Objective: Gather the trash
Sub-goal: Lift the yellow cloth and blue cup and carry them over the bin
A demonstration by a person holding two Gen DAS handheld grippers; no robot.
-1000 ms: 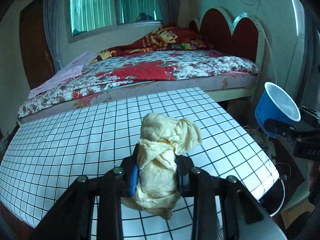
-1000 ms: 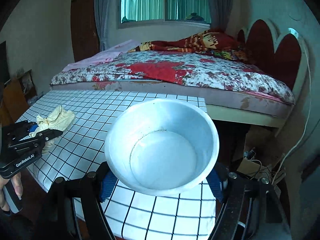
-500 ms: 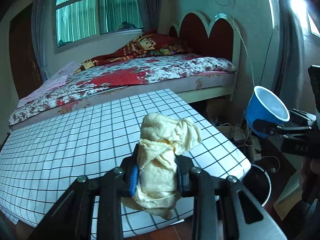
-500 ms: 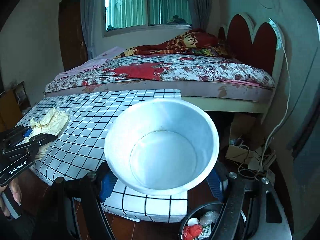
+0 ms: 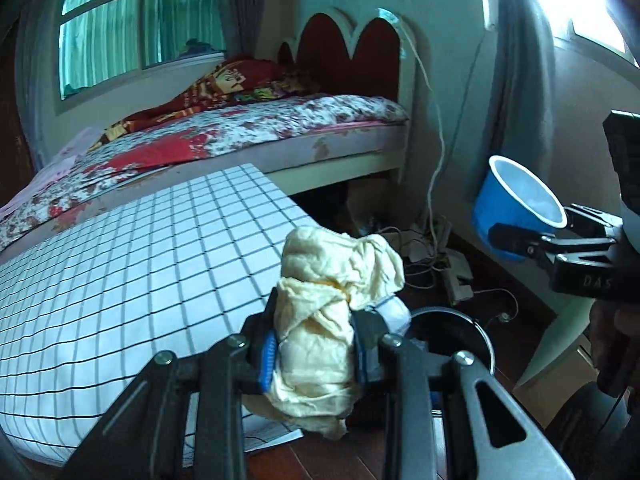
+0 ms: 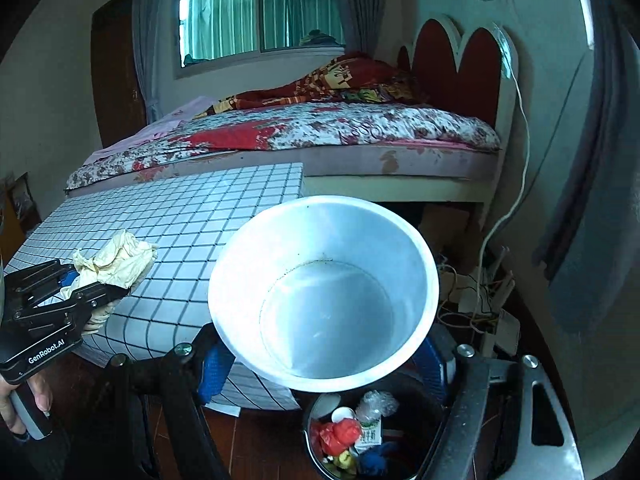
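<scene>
A crumpled cream tissue wad sits between the blue pads of my left gripper, which is shut on it, over the table's right edge. The same wad and left gripper show at the left of the right wrist view. My right gripper is shut on a blue paper cup with a white, empty inside; that cup appears at right in the left wrist view. Below it stands a dark round trash bin with wrappers inside; its rim shows right of the wad.
A table with a black-and-white grid cloth fills the left. Behind it is a bed with a floral cover and red headboard. Cables and a power strip lie on the wooden floor near the wall. A hand grips the left handle.
Both grippers have swung right past the table's edge with their loads. The floor and the trash bin have come into view under them.
</scene>
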